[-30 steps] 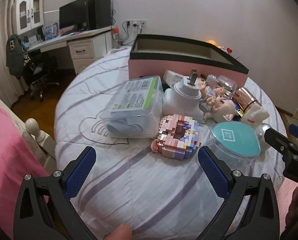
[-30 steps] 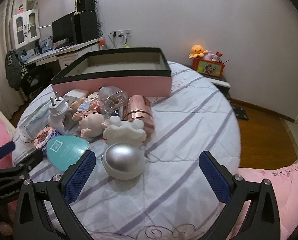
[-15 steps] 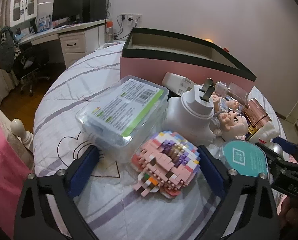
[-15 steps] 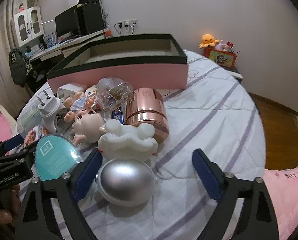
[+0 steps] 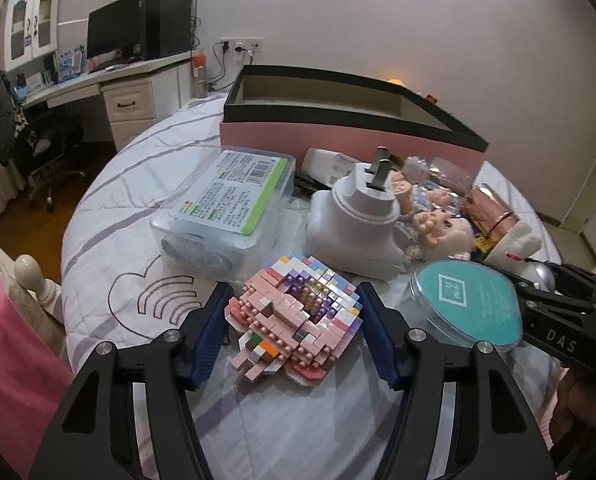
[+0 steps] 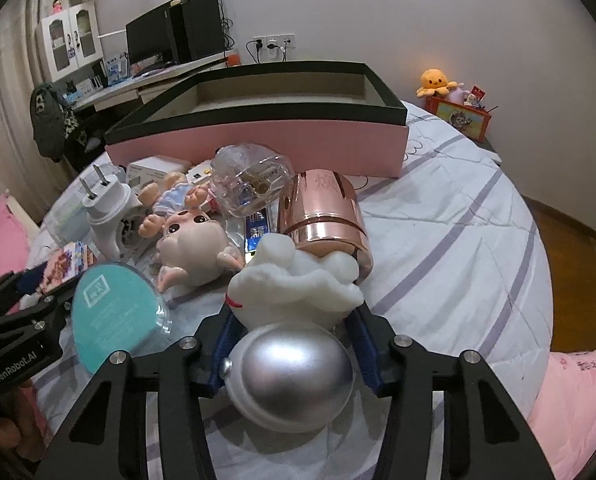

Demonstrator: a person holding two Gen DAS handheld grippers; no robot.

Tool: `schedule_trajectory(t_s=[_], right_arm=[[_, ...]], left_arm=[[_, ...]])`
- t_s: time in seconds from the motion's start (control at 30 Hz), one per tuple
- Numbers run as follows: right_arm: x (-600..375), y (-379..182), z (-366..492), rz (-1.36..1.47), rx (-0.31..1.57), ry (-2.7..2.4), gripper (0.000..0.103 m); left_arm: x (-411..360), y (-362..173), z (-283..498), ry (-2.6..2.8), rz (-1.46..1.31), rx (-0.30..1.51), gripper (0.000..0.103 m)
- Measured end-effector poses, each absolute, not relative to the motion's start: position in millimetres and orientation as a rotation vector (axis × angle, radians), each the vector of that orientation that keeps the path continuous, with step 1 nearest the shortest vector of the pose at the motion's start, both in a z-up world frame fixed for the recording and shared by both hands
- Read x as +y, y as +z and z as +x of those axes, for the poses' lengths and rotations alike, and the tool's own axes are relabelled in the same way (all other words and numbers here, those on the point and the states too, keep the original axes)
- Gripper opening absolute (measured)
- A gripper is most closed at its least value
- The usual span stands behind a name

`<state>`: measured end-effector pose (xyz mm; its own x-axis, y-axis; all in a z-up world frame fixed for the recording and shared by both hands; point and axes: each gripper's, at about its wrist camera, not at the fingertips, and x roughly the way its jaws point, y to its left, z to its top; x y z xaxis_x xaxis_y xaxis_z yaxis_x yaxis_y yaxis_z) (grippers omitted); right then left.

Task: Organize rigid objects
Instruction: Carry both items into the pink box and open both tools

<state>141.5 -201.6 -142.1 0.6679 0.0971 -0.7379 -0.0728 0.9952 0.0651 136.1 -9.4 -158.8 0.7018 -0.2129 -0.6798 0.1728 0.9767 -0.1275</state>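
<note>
My left gripper (image 5: pixel 293 328) has closed on a pink block-built doughnut (image 5: pixel 293 316) lying on the striped table; both blue pads touch its sides. My right gripper (image 6: pixel 289 344) has closed on a silver egg-shaped ball (image 6: pixel 291 376), with a white plush figure (image 6: pixel 298 284) just beyond it. An open pink box with a black rim (image 5: pixel 350 136) stands at the back of the table; it also shows in the right wrist view (image 6: pixel 257 140).
Between the grippers and the box lie a clear lidded tub (image 5: pixel 225 204), a white plug adapter (image 5: pixel 358 224), a teal-lidded round jar (image 5: pixel 464 304), dolls (image 6: pixel 193 240), a copper canister (image 6: pixel 322 216) and a clear ball (image 6: pixel 249 184). A desk stands far left.
Both grippers moved forward and down and their jaws narrowed from wide open: the left onto the block doughnut, the right onto the silver ball.
</note>
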Motion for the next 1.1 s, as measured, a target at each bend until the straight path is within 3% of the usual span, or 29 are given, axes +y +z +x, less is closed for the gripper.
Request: schedule_trajectory(t_s=[0.67, 1.1], right_arm=[[-213.0, -110.4, 111.7, 0.112, 0.765, 0.164, 0.049], [-202.0, -33.6, 207.5, 0.038, 0.666, 0.226, 0.049]], left_arm=[[2.7, -120.2, 104.1, -0.2, -0.047, 0.672, 0.063], [-10.2, -38.1, 207.3, -0.221, -0.011, 0.554, 0.063]])
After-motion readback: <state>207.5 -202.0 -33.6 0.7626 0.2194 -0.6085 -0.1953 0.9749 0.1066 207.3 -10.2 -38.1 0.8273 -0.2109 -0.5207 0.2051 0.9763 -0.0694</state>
